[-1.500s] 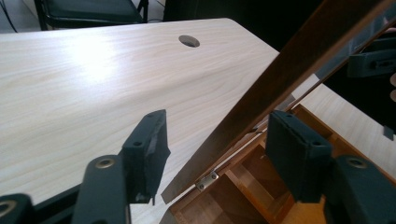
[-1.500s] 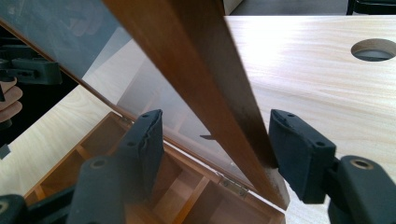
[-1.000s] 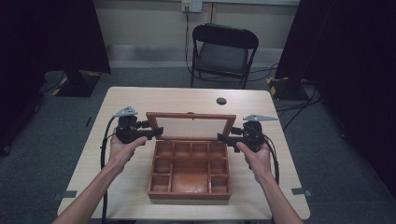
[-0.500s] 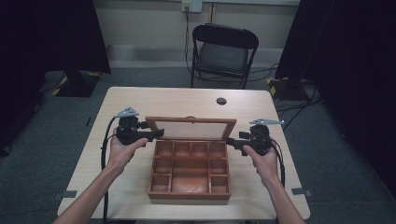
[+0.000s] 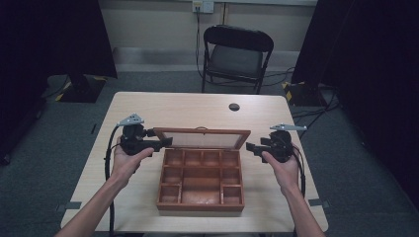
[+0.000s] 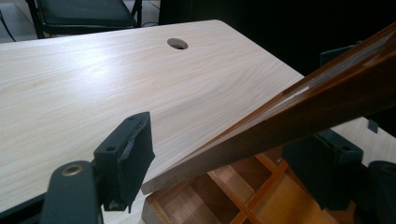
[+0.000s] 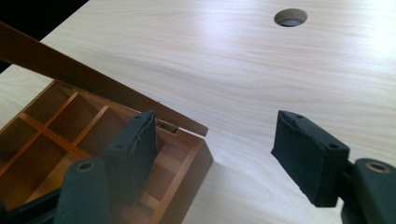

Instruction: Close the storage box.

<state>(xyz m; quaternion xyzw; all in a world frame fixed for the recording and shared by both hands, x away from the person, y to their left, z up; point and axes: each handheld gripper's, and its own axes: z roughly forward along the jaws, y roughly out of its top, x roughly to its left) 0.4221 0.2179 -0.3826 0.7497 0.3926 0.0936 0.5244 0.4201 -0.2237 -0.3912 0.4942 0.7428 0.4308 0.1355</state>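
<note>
A wooden compartment box (image 5: 200, 180) sits mid-table with its glazed lid (image 5: 201, 139) raised at the far side. My left gripper (image 5: 165, 143) reaches in at the lid's left end. In the left gripper view the lid's edge (image 6: 289, 116) passes between the jaws of the left gripper (image 6: 229, 140); the left pad (image 6: 133, 149) stands off the wood, and the jaws have just been opening. My right gripper (image 5: 249, 147) hovers just right of the lid, apart from it. Its jaws have just been closing a little, and the right gripper (image 7: 215, 126) grips nothing, near the box's corner (image 7: 196, 161).
A round cable hole (image 5: 234, 106) lies in the tabletop (image 5: 163, 106) behind the box. A black folding chair (image 5: 237, 54) stands beyond the far edge. Cables trail from both grippers toward the person's forearms.
The right gripper has come off the lid's right end and drawn back to the right. The lid's top edge sits lower than before. The left hand has stayed in place.
</note>
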